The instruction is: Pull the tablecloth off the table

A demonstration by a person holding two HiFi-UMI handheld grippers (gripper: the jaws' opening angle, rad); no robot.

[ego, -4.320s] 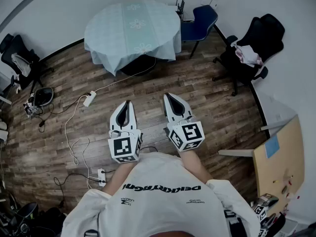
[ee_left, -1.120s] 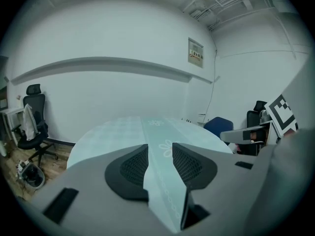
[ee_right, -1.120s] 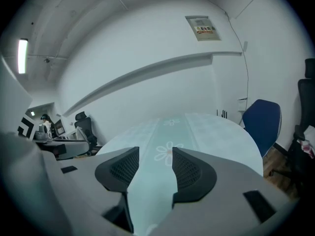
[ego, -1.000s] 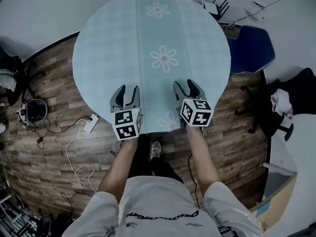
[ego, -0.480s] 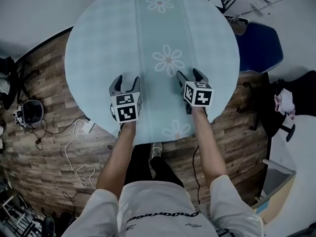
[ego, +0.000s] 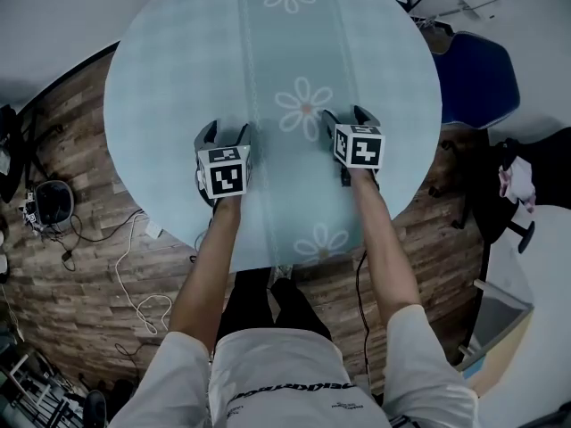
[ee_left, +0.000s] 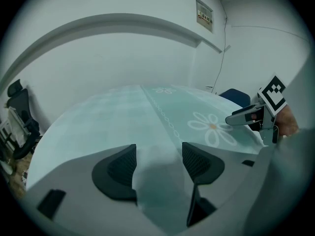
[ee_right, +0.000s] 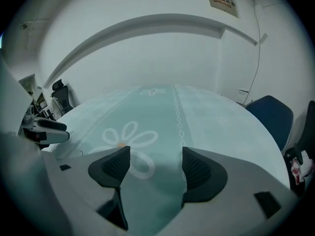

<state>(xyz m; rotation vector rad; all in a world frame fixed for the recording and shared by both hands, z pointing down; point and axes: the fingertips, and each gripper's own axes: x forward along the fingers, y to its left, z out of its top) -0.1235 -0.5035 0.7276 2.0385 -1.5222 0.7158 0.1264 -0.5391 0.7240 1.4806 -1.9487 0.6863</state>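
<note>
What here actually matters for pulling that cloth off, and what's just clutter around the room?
Part of the job:
- tablecloth, spread flat
- left gripper and right gripper: both with jaws open, having just been opening, over the cloth with none of it pinched

Just lying about:
- blue chair
- black office chair
- cables on the wooden floor

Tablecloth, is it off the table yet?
Not yet. Done: the left tongs and right tongs are over the tablecloth, either side of a flower. In hand: their jaws have just been opening, nothing pinched between them. Left: grip the smooth, flat cloth and pull it off.
</note>
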